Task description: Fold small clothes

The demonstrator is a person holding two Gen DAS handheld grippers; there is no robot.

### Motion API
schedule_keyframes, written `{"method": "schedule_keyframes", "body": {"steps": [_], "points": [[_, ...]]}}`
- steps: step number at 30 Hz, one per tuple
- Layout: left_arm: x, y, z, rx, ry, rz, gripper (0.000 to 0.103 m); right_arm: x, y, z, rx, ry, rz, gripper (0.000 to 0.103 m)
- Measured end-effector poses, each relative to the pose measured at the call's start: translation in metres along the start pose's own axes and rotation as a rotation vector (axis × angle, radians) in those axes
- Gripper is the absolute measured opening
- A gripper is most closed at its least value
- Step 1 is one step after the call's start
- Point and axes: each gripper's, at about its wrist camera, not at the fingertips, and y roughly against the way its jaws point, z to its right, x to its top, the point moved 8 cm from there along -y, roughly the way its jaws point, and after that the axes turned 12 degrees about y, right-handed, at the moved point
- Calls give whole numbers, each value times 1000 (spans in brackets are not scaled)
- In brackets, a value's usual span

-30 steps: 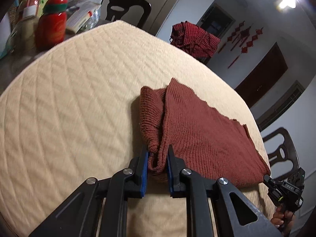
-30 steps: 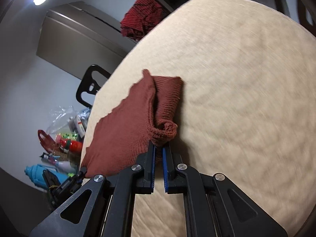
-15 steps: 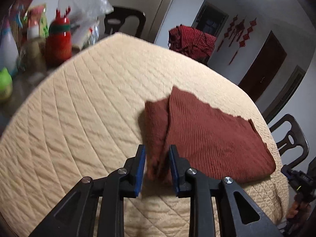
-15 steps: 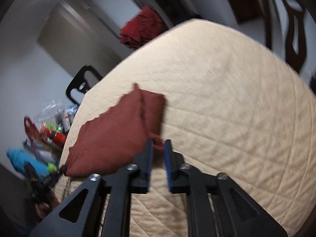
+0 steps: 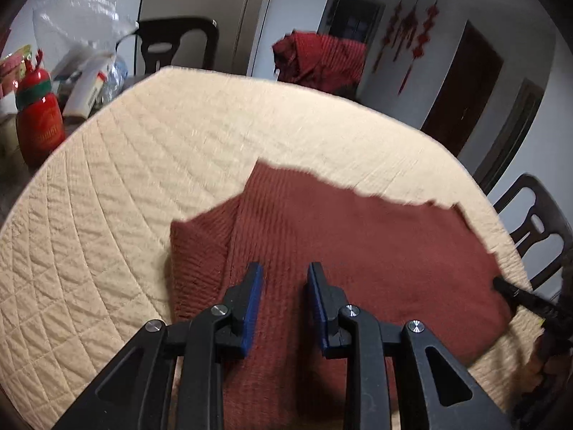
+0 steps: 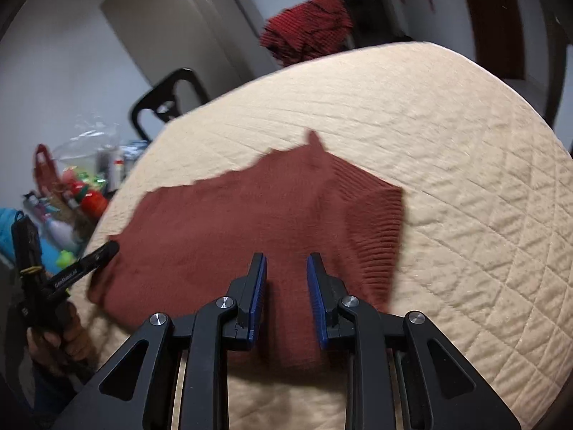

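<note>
Both tongs are off the cloth. My left gripper (image 5: 283, 279) hangs over the near part of the rust-brown ribbed knit garment (image 5: 358, 251) with its blue pads narrowly parted and nothing pinched between them; its jaws have just been opening. My right gripper (image 6: 286, 272) hangs over the same garment (image 6: 232, 229) from the other end, pads likewise a small way apart and empty, its jaws having just been closing a little; it shows at the right edge of the left wrist view (image 5: 515, 292), just off the garment's corner. In the right wrist view my left hand (image 6: 61, 337) grips the other tool's handle beside the garment's left corner. The garment lies flat in a folded block on the cream quilted table cover (image 5: 143, 179), towards the near edge, one narrow ribbed end turned in along its side. Beyond the garment, at the far side of the cover, sits a heap of red checked cloth (image 5: 322, 61). Left of the garment, off the cover's edge, stands a red bottle with a green band and antlers (image 5: 37, 114) among packets and a clear plastic bag (image 5: 78, 25). Dark chairs (image 5: 175, 44) stand around the table.
</note>
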Motion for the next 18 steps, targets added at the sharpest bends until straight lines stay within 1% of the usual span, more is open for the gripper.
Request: {"method": "schedule_keyframes", "body": {"steps": [1, 4, 8, 11, 13, 14, 16, 18], "points": [[0, 2, -1, -13, 8, 3, 29, 0, 2, 5, -2, -10, 6, 17], [0, 3, -2, -18, 16, 2, 29, 1, 5, 9, -7, -9, 7, 17], [-1, 6, 4, 19, -10, 5, 29, 8, 5, 5, -11, 13, 6, 17], [8, 7, 9, 31, -22, 20, 29, 16, 2, 1, 4, 16, 16, 17], [15, 5, 10, 59, -33, 36, 29, 19, -2, 3, 1, 16, 18, 17], [16, 3, 9, 72, -34, 37, 29, 20, -4, 6, -2, 7, 16, 17], [15, -4, 4, 90, -24, 15, 29, 19, -8, 16, -8, -34, 11, 17], [11, -8, -1, 103, -20, 9, 29, 19, -6, 21, 20, -64, 21, 17]]}}
